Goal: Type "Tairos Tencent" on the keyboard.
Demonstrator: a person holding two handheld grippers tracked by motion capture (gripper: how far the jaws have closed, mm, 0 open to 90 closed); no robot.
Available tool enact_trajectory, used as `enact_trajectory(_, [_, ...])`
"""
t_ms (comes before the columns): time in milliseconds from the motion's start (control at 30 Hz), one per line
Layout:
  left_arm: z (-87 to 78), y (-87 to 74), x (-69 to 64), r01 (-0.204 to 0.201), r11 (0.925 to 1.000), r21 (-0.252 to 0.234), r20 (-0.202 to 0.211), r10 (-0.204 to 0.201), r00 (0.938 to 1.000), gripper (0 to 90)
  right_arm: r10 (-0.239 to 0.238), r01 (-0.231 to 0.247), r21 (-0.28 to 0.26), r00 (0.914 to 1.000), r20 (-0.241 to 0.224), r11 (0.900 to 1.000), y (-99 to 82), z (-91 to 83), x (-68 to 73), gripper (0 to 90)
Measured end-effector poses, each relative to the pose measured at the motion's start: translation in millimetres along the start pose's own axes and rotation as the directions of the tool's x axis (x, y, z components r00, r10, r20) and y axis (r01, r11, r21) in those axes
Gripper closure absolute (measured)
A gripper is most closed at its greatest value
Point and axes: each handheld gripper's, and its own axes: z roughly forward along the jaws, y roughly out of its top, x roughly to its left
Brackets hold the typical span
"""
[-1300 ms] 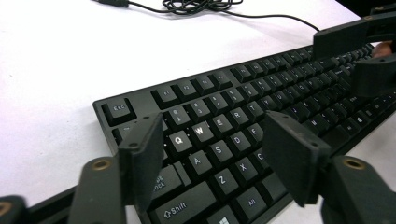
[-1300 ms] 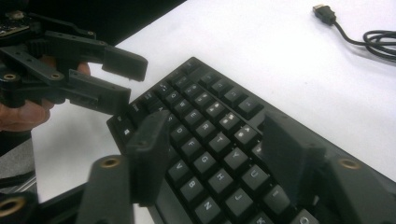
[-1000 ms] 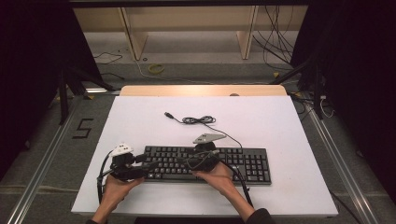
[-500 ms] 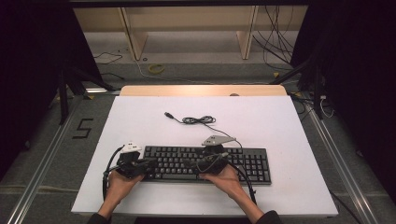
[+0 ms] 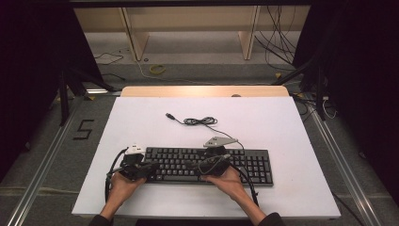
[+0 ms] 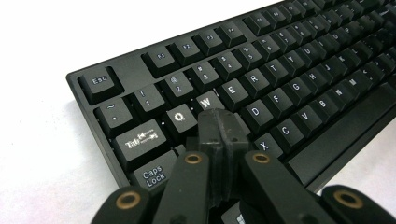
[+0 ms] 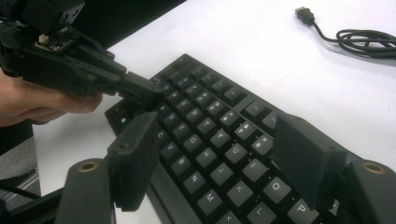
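Note:
A black keyboard [image 5: 244, 162] lies along the near half of the white table. Its cable [image 5: 200, 121] coils behind it and ends in a loose USB plug [image 5: 169, 115]. My left gripper [image 5: 148, 168] is at the keyboard's left end. Its jaws are shut with nothing between them, and the tips [image 6: 219, 116] sit over the keys just below W [image 6: 205, 101]. My right gripper [image 5: 197, 165] hovers over the middle keys, pointing left. Its jaws [image 7: 219, 154] are wide open above the letter keys. The left gripper [image 7: 140, 91] shows beyond them, tip down on the keyboard [image 7: 210, 140].
The white table [image 5: 282, 122] has bare surface behind and to the right of the keyboard. A wooden strip [image 5: 202, 91] edges the far side. Wooden shelving and loose cables [image 5: 277, 42] lie on the floor beyond. Metal rails [image 5: 42, 160] run along both sides.
My left gripper has slid right from beside the keyboard onto its left end. The right gripper has shifted slightly right over the keys.

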Motion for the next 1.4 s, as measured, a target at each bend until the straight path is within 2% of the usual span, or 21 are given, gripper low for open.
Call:
enact_trajectory(67, [-0.1,-0.6,0.9,0.011,0.9999,-0.004,0.005,-0.011,0.9999,89.3,0.001,-0.001,-0.001,1.0000,0.000,1.0000,0.0,0.2,-0.1,32.7])
enact_trajectory(267, [-1.6,0.2,-1.2,0.007,1.0000,-0.007,-0.003,-0.007,1.0000,89.1,-0.004,0.004,0.001,1.0000,0.001,1.0000,-0.3,0.7,0.2,32.7])
enact_trajectory(367, [-4.1,0.7,-1.8,0.012,0.9996,-0.024,0.004,-0.012,0.9999,88.1,-0.001,0.001,0.000,1.0000,0.003,1.0000,-0.1,0.8,-0.5,32.7])
enact_trajectory(667, [-13.0,-0.4,-3.3,0.022,0.9962,-0.084,0.051,-0.018,0.9985,72.3,0.000,0.000,-0.001,1.0000,0.008,1.0000,0.3,1.1,-1.9,34.3])
enact_trajectory(767, [-13.7,-1.4,-4.0,0.028,0.9946,-0.100,0.069,-0.022,0.9974,61.3,-0.004,0.004,-0.003,0.9999,0.012,1.0000,0.7,1.5,-2.6,37.8])
enact_trajectory(867, [-14.4,-1.7,-4.4,0.039,0.9932,-0.110,0.089,-0.029,0.9956,52.9,-0.007,0.007,0.005,0.9998,0.017,1.0000,1.1,2.6,-3.0,42.9])
enact_trajectory(1000, [-17.2,-1.8,-6.9,0.036,0.9892,-0.142,0.111,-0.021,0.9936,44.0,-0.009,0.008,0.012,0.9997,0.025,0.9999,1.3,5.1,-4.0,47.5])
enact_trajectory(1167, [-21.1,-2.7,-10.9,0.024,0.9842,-0.176,0.126,-0.002,0.9920,37.7,-0.012,0.011,0.026,0.9992,0.038,0.9996,1.8,8.1,-4.2,57.7])
enact_trajectory(1400, [-24.6,-3.4,-15.2,0.025,0.9798,-0.198,0.129,0.001,0.9916,35.1,-0.019,0.016,0.047,0.9984,0.053,0.9988,2.7,12.6,-5.5,71.2])
